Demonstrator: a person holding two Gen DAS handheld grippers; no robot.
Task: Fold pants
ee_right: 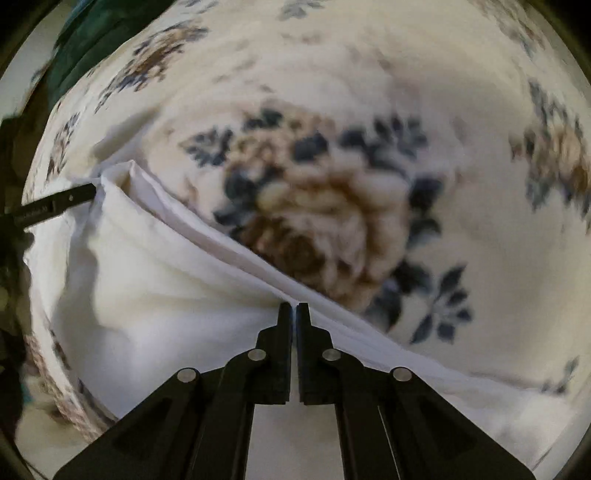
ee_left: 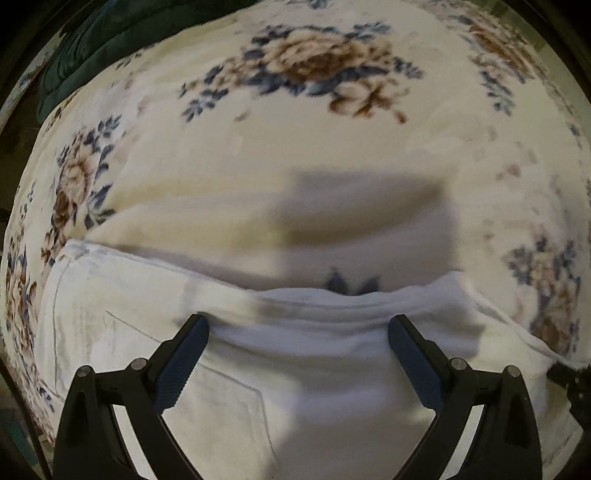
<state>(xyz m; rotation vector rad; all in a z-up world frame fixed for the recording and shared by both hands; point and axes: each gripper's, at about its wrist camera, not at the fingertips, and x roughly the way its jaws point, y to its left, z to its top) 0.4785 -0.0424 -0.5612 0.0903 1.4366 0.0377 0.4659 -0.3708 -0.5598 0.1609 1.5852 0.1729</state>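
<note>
White pants (ee_left: 295, 350) lie on a cream floral blanket (ee_left: 295, 147). In the left wrist view my left gripper (ee_left: 299, 328) is open, its fingers spread wide over the pants' upper edge, with a pocket seam below it. In the right wrist view my right gripper (ee_right: 293, 310) is shut on the edge of the white pants (ee_right: 166, 295), which fold and rise toward the left. The left gripper's finger (ee_right: 59, 205) shows at the far left, touching the same edge.
The floral blanket (ee_right: 332, 221) covers the whole surface. A dark green cloth (ee_left: 92, 48) lies at the top left, beyond the blanket's edge, and also shows in the right wrist view (ee_right: 96, 33).
</note>
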